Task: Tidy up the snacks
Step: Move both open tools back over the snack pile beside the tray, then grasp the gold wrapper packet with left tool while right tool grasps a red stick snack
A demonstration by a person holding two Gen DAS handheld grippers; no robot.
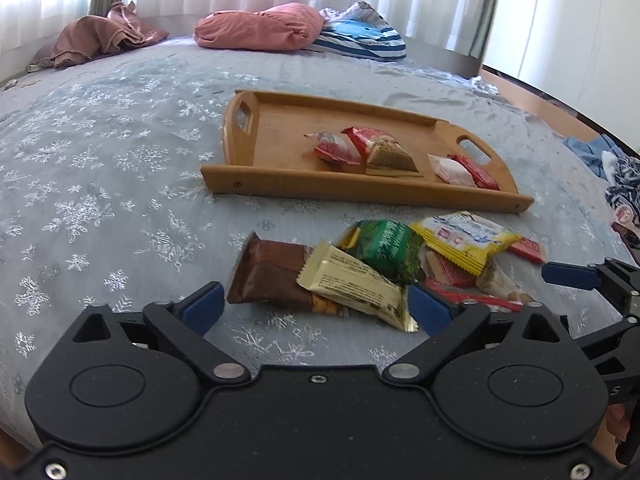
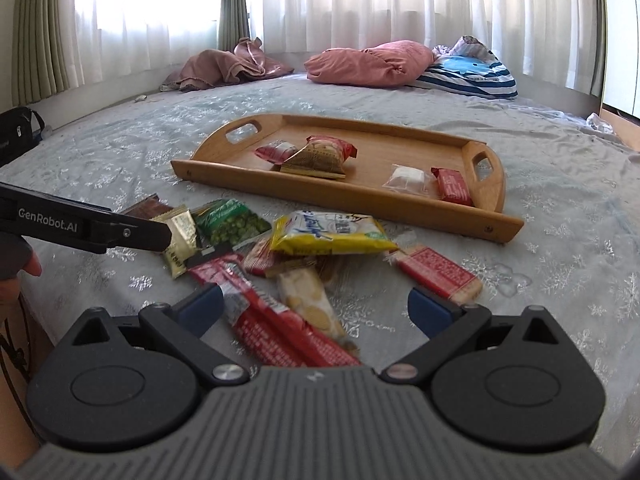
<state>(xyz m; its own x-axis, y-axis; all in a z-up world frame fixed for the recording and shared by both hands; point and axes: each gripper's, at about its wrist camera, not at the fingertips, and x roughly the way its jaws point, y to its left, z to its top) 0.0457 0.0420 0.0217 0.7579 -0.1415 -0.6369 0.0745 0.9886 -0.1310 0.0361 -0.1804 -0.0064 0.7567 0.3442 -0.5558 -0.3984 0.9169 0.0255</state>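
A loose pile of snack packets lies on the bed in front of a wooden tray (image 1: 352,195) (image 2: 340,201), which holds several packets. My left gripper (image 1: 316,308) is open just above the near end of the pile. A brown bar (image 1: 268,276) and a gold packet (image 1: 356,286) lie between its blue fingers, untouched. My right gripper (image 2: 316,306) is open too, over a long red packet (image 2: 276,324) and a pale biscuit packet (image 2: 310,306). A green pea bag (image 1: 384,248) (image 2: 232,224) and a yellow packet (image 1: 464,240) (image 2: 332,232) lie further back in the pile.
The bed has a grey snowflake cover (image 1: 100,184). Pink pillows (image 1: 260,26) and a striped cushion (image 1: 360,40) lie at the far end. Crumpled clothes (image 1: 618,176) sit at the bed's right edge. A black bag (image 2: 18,132) stands at the left, and a person's hand (image 2: 16,276) holds the left gripper.
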